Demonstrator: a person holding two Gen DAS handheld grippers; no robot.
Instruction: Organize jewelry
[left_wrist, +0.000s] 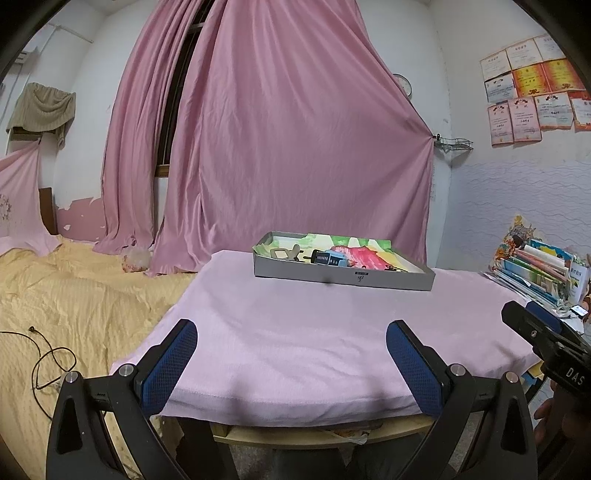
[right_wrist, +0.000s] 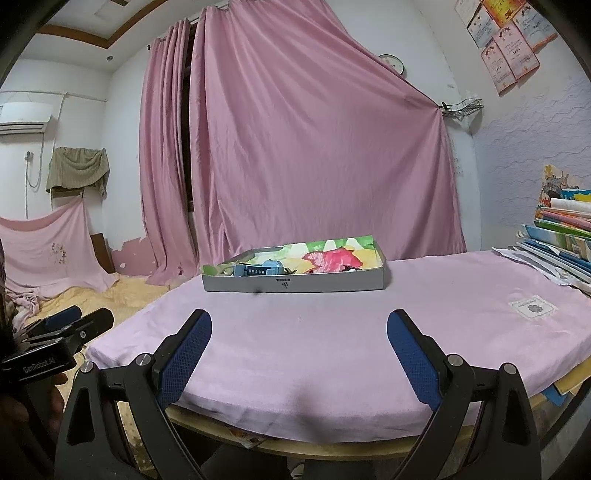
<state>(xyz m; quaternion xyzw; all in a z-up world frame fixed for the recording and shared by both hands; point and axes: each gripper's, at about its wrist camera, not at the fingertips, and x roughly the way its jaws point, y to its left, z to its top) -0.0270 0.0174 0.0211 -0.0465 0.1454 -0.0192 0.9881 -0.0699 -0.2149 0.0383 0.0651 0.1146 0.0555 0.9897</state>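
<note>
Left tongs (left_wrist: 291, 341) at bottom centre of the left wrist view: spread wide, nothing between the blue pads (left_wrist: 173, 363). They hang over the near edge of the worktop (left_wrist: 295, 332), which is covered in a pink cloth.

Right tongs (right_wrist: 299, 332) at bottom centre of the right wrist view: likewise spread wide and empty, above the near edge of the worktop (right_wrist: 332, 332).

Each tool shows in the other's view. Right tongs (left_wrist: 532, 317) enter at the right edge of the left view; left tongs (right_wrist: 79, 317) enter at the lower left of the right view. Both are seen side-on there.

Tray (left_wrist: 343, 277): shallow grey box, mid-frame in the left view, on the far part of the worktop, well apart from both tongs. Lined with a bright sheet in red, yellow and green. In the right view the tray (right_wrist: 295, 284) sits just left of centre.

Contents: a blue watch (left_wrist: 328, 257) lies in the tray's left half; in the right view the watch (right_wrist: 258, 269) is at the tray's left end. A pale band-like piece (left_wrist: 282, 253) lies to the left of it. Small dark items (left_wrist: 395, 268) sit near the tray's right front wall; too small to identify.

Small dark speck (left_wrist: 328, 283) on the cloth just in front of the tray's front wall.

Surroundings: pink curtain (left_wrist: 277, 129) fills the upper middle; bed (left_wrist: 74, 295) with yellow cover at left; book stack (left_wrist: 539, 269) at right edge; certificates (left_wrist: 532, 88) on the wall, upper right. White label patch (right_wrist: 532, 306) on the cloth, right of centre in the right view.
</note>
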